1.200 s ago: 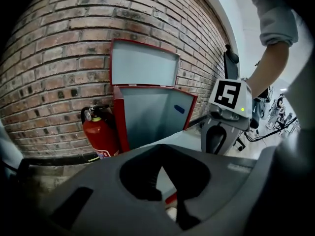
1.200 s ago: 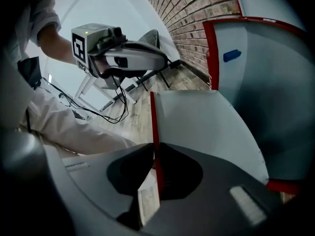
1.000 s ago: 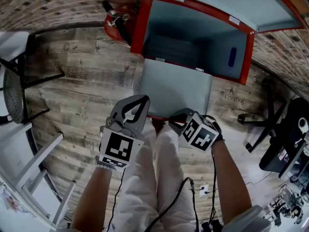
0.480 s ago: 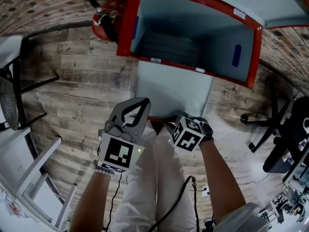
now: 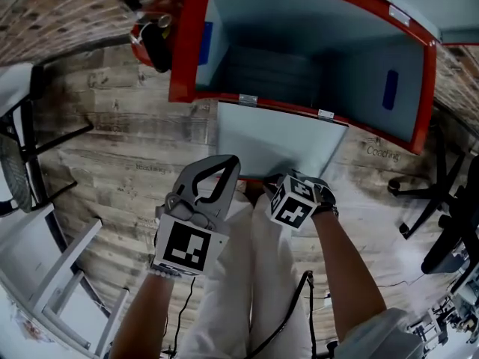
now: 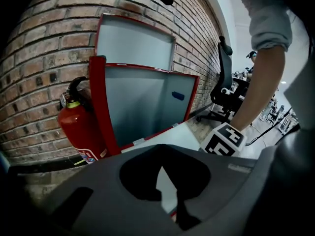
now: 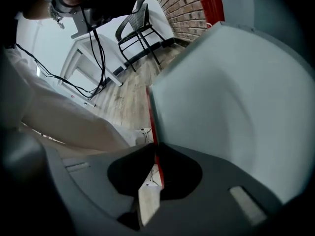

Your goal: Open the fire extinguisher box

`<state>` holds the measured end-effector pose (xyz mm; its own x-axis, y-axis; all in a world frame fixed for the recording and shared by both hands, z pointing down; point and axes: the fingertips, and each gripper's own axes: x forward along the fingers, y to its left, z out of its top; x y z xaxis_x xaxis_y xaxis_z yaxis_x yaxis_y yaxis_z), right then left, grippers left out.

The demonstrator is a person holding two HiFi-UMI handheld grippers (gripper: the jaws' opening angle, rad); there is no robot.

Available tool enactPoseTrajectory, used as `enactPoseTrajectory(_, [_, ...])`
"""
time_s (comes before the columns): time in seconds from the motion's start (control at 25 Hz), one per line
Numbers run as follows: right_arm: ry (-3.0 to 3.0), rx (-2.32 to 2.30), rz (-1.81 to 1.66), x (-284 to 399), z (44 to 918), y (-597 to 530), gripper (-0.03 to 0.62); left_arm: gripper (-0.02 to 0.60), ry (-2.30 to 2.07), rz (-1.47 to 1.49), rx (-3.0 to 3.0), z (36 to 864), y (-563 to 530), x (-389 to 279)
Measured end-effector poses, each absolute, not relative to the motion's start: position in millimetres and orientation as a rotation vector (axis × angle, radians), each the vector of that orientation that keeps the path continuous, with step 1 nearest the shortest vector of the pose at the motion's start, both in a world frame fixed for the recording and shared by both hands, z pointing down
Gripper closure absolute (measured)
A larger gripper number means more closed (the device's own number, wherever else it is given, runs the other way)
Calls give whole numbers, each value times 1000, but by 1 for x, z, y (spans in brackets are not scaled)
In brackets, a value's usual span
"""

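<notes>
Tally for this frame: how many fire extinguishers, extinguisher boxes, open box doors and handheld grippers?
Fire extinguisher: 1
Extinguisher box: 1
Open doors: 2, lower door and upper door
Grippers: 2, left gripper and right gripper, whose jaws have just been closing further on the lower door's edge
Total: 6

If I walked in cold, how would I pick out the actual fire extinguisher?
Find the brick wall, then the big red-framed box standing open against it. The fire extinguisher stands just outside that box, beside its red frame: the only red cylinder there, with a black handle on top.
</notes>
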<state>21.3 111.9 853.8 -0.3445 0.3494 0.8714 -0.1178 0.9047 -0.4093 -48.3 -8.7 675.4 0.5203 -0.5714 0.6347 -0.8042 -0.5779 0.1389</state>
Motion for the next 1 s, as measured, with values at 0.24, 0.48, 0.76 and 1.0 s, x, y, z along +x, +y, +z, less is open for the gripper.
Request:
enactPoseTrajectory(0.24, [-1863,-75,501,23,876,97,571,581,-1120,780,2353,689,-15,-53])
enactPoseTrajectory(0.48, [-1869,-12,518,29,874,87,565,581,-1118,779,2357,689,-17,-52])
enactPoseTrajectory(0.76, [-1947,179,594,33,833,63,588,581,-1134,766,2361,665,-16,-46])
enactPoseTrajectory(1.0, [-2057,343,610,34,765,31,588,581,-1152,749,2378,625,-18,-38])
